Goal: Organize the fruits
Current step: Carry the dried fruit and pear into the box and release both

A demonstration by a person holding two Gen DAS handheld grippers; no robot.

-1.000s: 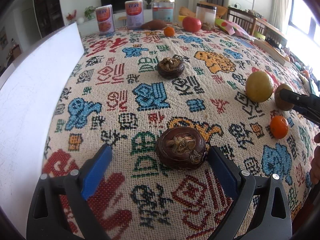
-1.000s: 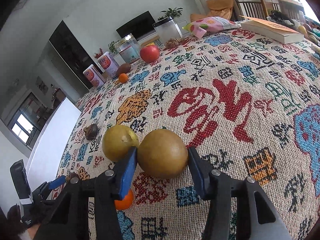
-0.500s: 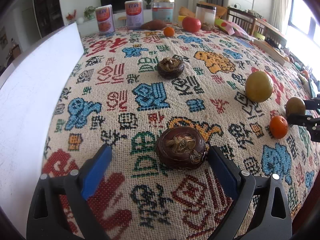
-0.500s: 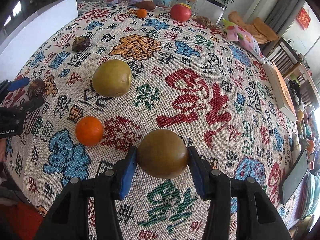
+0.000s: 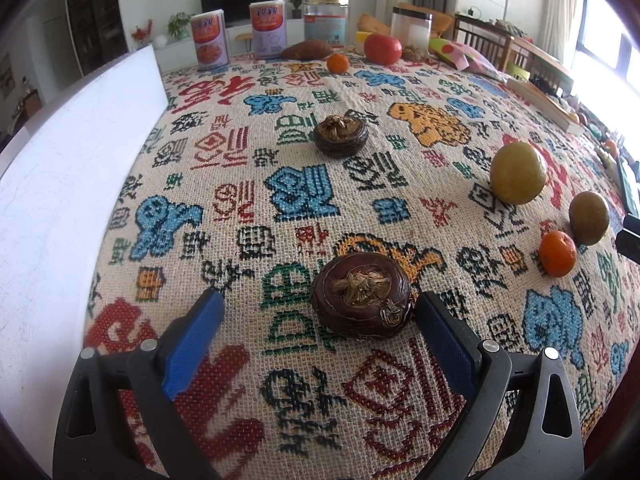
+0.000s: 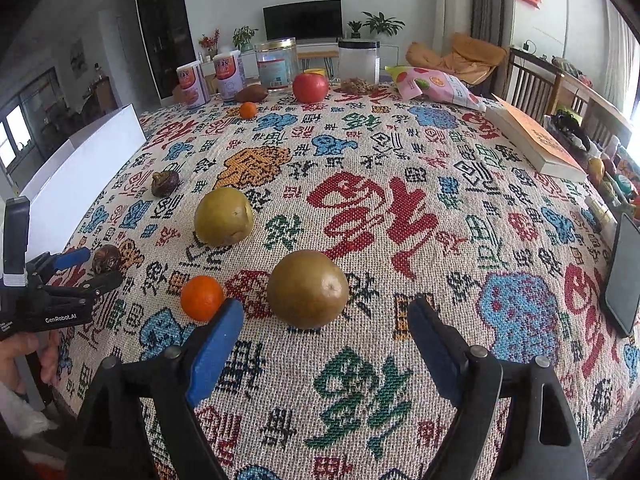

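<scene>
My left gripper [image 5: 318, 308] stands open over the patterned cloth [image 5: 304, 196]. A dark brown water chestnut [image 5: 360, 300] lies between its blue pads, nearer the right one. The jaws of my right gripper [image 6: 326, 308] are opening, and a round brown-green fruit [image 6: 308, 294] rests on the cloth just ahead of them, clear of both pads. Left of that fruit lies a small orange [image 6: 201, 297], and further back a larger yellow-green fruit [image 6: 223, 216]. A second water chestnut [image 5: 340, 135] sits mid-table.
A white board [image 5: 60, 200] stands along the left edge. Cans [image 6: 192, 84], jars [image 6: 276, 64], a red fruit [image 6: 310, 87], a sweet potato [image 6: 251, 93] and another small orange [image 6: 248, 110] line the far edge. A book [image 6: 536, 140] and a phone [image 6: 624, 276] lie at the right.
My right gripper carried the brown-green fruit away from the yellow-green one, set it down beside the small orange and spread its jaws off it. The left gripper stayed put.
</scene>
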